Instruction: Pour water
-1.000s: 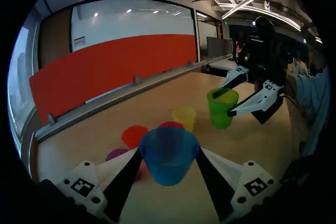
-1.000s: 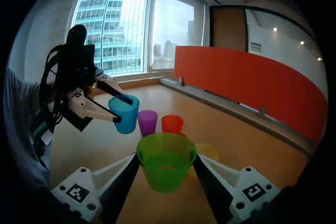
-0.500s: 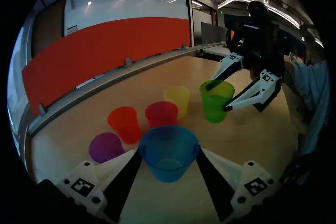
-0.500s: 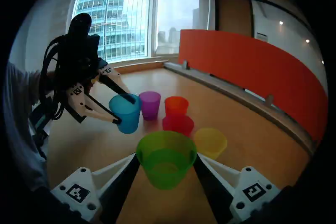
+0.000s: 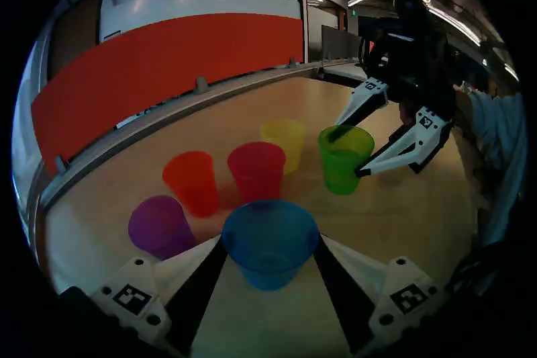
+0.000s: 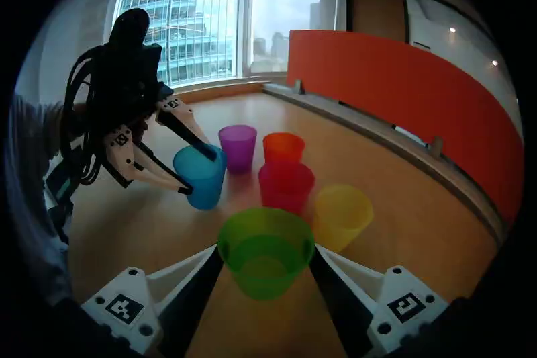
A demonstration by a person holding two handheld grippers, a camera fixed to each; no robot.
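- Wooden table (image 5: pixel 416 210) runs along an orange partition (image 5: pixel 168 56); tall windows (image 6: pixel 188 22) stand behind the person's left side.
- Change: over the last second both held cups have come down closer to the table, and the four spare cups now sit fully in the left gripper view. Both held cups are upright and well apart, so the pour is judged not yet started.
- Left gripper (image 5: pixel 268 242): clenched on the blue cup (image 5: pixel 270 257), one finger on each side of the wall, opened just to cup width.
- Right gripper (image 6: pixel 265 250): grasping the green cup (image 6: pixel 266 271) the same way.
- Spare cups stand on the table between the two: purple cup (image 5: pixel 158 227), orange cup (image 5: pixel 192 180), red cup (image 5: pixel 256 170), yellow cup (image 5: pixel 285 143).
- Water level in either held cup cannot be told.
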